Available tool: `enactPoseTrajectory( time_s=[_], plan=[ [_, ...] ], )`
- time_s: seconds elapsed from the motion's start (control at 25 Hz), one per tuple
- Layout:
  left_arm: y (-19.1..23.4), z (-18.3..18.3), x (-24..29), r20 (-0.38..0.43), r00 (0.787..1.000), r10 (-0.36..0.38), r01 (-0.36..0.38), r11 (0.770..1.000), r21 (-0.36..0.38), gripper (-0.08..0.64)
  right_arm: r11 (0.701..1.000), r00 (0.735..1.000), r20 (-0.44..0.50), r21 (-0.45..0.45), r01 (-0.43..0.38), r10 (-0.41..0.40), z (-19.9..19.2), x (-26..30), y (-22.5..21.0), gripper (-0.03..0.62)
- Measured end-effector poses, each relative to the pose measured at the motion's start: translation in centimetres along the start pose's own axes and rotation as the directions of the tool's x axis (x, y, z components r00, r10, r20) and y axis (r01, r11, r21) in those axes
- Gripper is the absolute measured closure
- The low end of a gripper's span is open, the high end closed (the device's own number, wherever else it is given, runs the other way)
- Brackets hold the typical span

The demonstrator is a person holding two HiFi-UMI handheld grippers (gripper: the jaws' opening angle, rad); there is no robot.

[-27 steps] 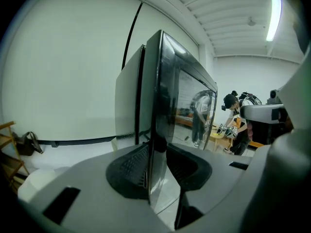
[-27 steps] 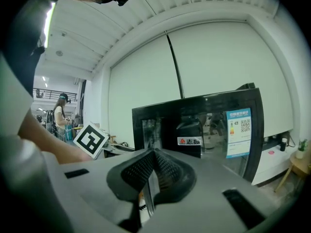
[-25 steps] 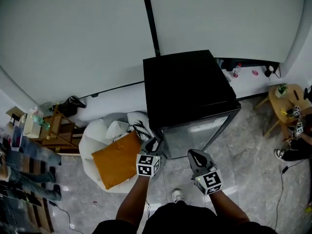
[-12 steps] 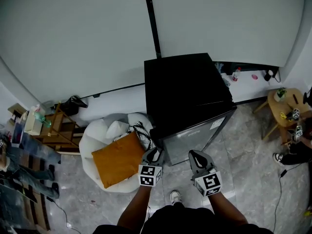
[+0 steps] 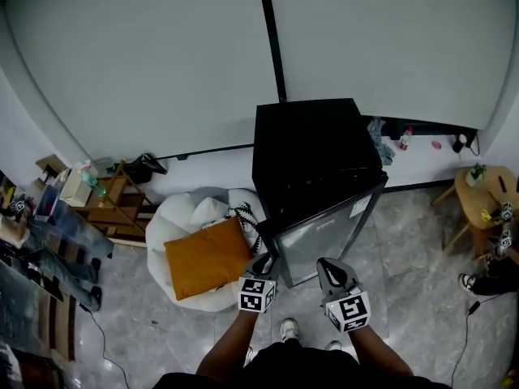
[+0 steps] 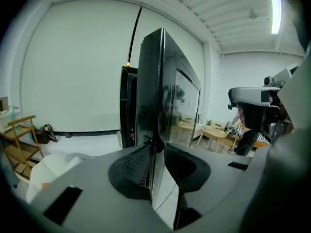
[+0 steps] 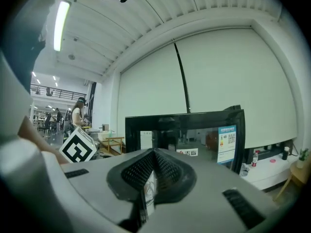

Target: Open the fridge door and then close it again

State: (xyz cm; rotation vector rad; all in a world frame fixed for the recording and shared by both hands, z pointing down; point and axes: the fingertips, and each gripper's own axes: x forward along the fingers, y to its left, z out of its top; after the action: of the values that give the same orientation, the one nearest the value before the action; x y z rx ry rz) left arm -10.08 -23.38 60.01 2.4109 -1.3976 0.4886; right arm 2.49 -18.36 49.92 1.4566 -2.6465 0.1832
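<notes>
Fridge door [image 5: 324,235], one, ajar: left gripper [image 5: 265,258] fingers [image 6: 129,169] just closed tighter on its edge, right gripper [image 5: 328,262] fingers [image 7: 141,171] together, empty.

I see the small black fridge [image 5: 312,148] upright on the floor against the white wall. Its glossy, reflective door [image 5: 324,233] stands partly open, free edge swung out toward me.
</notes>
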Motion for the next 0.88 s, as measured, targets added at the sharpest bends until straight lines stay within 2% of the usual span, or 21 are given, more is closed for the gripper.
enactPoseTrajectory(
  time_s=[0.2, 0.36, 0.88],
  plan=[
    [-2.9, -0.8, -1.8, 0.013, 0.999, 0.032, -0.032, 0.999, -0.04, 0.462, 1.0, 0.999, -0.044, -0.004, -0.014, 0.013, -1.0, -3.4, -1.2, 0.575],
    [-5.5, -1.8, -3.1, 0.02, 0.999, 0.044, -0.044, 0.999, -0.033, 0.469, 1.0, 0.998, -0.058, -0.011, -0.004, 0.004, -2.1, -5.9, -1.9, 0.574],
    [-11.6, -3.0, -5.6, 0.041, 0.995, 0.087, -0.086, 0.996, -0.035, 0.485, 0.996, 0.993, -0.083, -0.017, -0.089, 0.087, -3.6, -11.8, -0.5, 0.574]
  ],
)
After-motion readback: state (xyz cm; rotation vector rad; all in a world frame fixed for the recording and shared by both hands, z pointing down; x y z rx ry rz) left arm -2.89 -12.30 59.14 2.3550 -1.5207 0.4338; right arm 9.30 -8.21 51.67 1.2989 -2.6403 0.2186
